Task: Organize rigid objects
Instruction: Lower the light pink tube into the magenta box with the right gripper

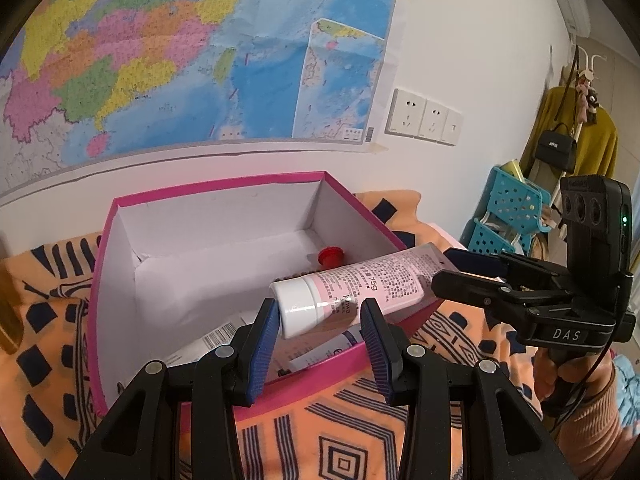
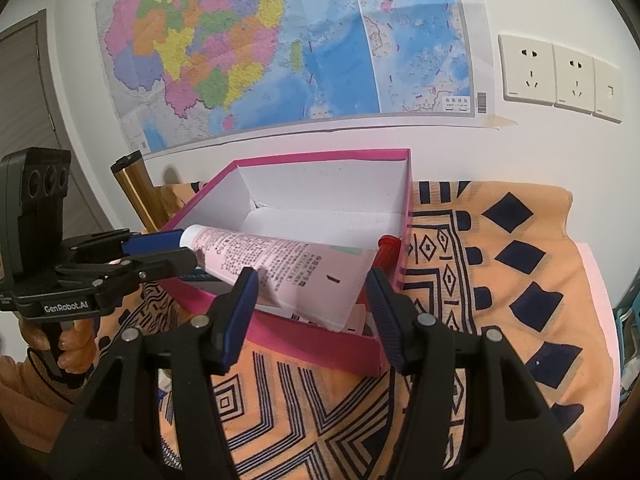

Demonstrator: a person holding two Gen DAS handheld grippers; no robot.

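A pink tube (image 1: 372, 278) with a white cap hangs tilted over the near part of an open pink box (image 1: 120, 216). My left gripper (image 1: 320, 312) is shut on the cap end, and in the right wrist view the left gripper (image 2: 176, 248) has the cap between its fingers. My right gripper (image 2: 312, 284) is shut across the tube (image 2: 280, 264) at its flat crimped end. From the left wrist view the right gripper (image 1: 452, 272) comes in from the right. Inside the box (image 2: 320, 156) lie a red-capped item (image 1: 330, 257), a white pack with a barcode (image 1: 216, 338) and another white tube (image 1: 320, 354).
The box stands on an orange patterned cloth (image 2: 500, 264) against a white wall with a map (image 2: 280, 40) and sockets (image 2: 560, 76). A gold cylinder (image 2: 138, 192) stands left of the box. Blue plastic baskets (image 1: 508, 208) and a coat rack are off to the right.
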